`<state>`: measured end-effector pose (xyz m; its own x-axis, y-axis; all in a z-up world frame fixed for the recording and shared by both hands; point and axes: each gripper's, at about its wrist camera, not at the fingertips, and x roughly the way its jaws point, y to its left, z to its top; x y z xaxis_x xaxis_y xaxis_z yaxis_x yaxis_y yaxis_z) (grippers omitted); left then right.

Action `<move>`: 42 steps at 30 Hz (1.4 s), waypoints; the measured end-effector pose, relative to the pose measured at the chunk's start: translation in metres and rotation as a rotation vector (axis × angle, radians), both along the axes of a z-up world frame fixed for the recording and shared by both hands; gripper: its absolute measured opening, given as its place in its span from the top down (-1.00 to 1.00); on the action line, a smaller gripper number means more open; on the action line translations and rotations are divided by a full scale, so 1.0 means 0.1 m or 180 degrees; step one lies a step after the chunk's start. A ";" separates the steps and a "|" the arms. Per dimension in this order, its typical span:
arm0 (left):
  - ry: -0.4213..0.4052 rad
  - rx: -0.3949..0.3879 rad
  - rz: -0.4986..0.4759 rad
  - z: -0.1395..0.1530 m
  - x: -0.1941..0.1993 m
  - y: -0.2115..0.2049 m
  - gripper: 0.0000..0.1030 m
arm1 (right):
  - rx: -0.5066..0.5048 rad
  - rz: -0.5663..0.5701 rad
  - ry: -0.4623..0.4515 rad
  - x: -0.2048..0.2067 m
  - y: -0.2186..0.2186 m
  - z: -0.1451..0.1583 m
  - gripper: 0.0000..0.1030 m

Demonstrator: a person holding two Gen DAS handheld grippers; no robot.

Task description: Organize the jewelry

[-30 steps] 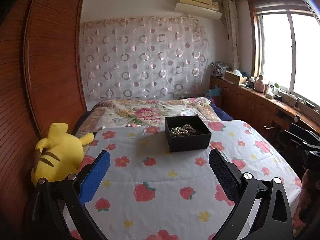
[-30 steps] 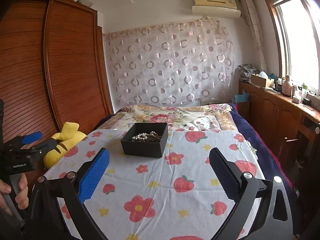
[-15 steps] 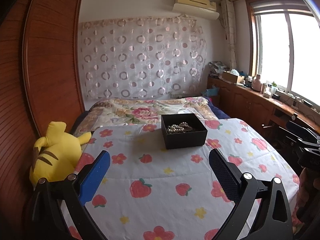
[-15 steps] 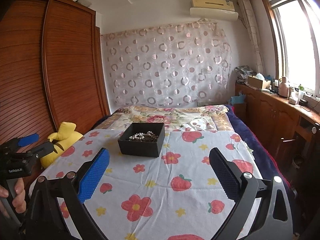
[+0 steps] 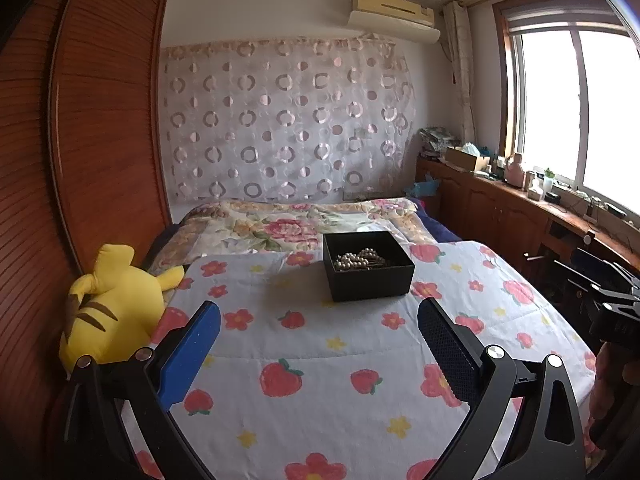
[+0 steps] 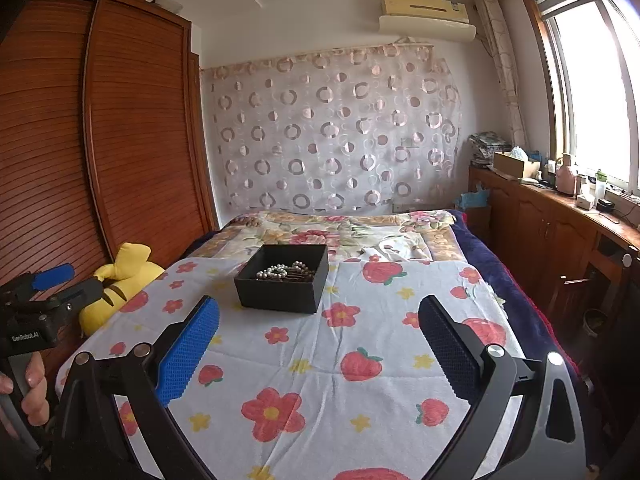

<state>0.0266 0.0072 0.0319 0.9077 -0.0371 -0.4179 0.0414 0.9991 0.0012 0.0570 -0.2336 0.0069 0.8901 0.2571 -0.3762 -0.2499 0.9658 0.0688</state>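
Left wrist view
Left gripper (image 5: pixel 319 312): fingers spread wide apart, nothing between them; blue pad at 7 o'clock, black pad at 5 o'clock of the frame.
Black box (image 5: pixel 372 280): open top, sits on the strawberry-and-flower sheet (image 5: pixel 320 384), just past the fingertips toward 12 o'clock, slightly right of the midline.
Pearl jewelry (image 5: pixel 360 259): heaped inside the box, along its middle.
Yellow plush toy (image 5: pixel 106 304): at 9 o'clock, at the sheet's left edge, against the wooden wardrobe (image 5: pixel 92 128).
Right gripper (image 5: pixel 600 292): seen at 3 o'clock edge, dark body only; finger state cannot be told from here.

Right wrist view
Right gripper (image 6: pixel 319 314): fingers wide apart, empty; blue pad at 7 o'clock, black pad at 5 o'clock.
Black box (image 6: pixel 276 294): on the sheet (image 6: pixel 360 392), ahead of the fingertips toward 11 o'clock, apart from both pads.
Pearl jewelry (image 6: pixel 280 271): inside the box, with darker pieces beside it; too small to identify.
Left gripper (image 6: pixel 52 284): at 9 o'clock, held by a hand (image 6: pixel 34 384) at 8 o'clock; blue fingertip visible.
Plush toy (image 6: pixel 120 280): at 9 o'clock, behind the left gripper.
Floral quilt (image 6: pixel 340 236): beyond the box at 12 o'clock.
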 end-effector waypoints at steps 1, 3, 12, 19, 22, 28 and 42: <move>-0.0007 -0.0004 -0.0001 0.01 0.00 0.00 -0.85 | -0.0002 0.0005 -0.0001 -0.01 0.00 -0.01 -0.95; -0.0017 0.0001 -0.0001 0.02 0.00 0.00 -0.85 | 0.0001 0.0005 0.0000 0.01 0.02 0.00 -0.95; -0.0017 0.0001 -0.0003 0.01 0.00 0.00 -0.85 | 0.0003 0.0031 -0.0019 -0.02 0.11 0.04 -0.95; -0.0020 0.0002 -0.0004 0.01 -0.01 -0.01 -0.85 | 0.0004 0.0027 -0.0035 -0.03 0.13 0.04 -0.95; -0.0017 0.0000 -0.0003 0.01 0.00 -0.01 -0.85 | 0.0012 0.0029 -0.0032 -0.03 0.13 0.04 -0.95; -0.0020 0.0001 -0.0001 0.00 -0.01 -0.01 -0.85 | 0.0013 0.0033 -0.0030 -0.03 0.11 0.04 -0.95; -0.0021 0.0003 0.0005 0.00 -0.01 0.00 -0.85 | 0.0013 0.0032 -0.0031 -0.03 0.12 0.03 -0.95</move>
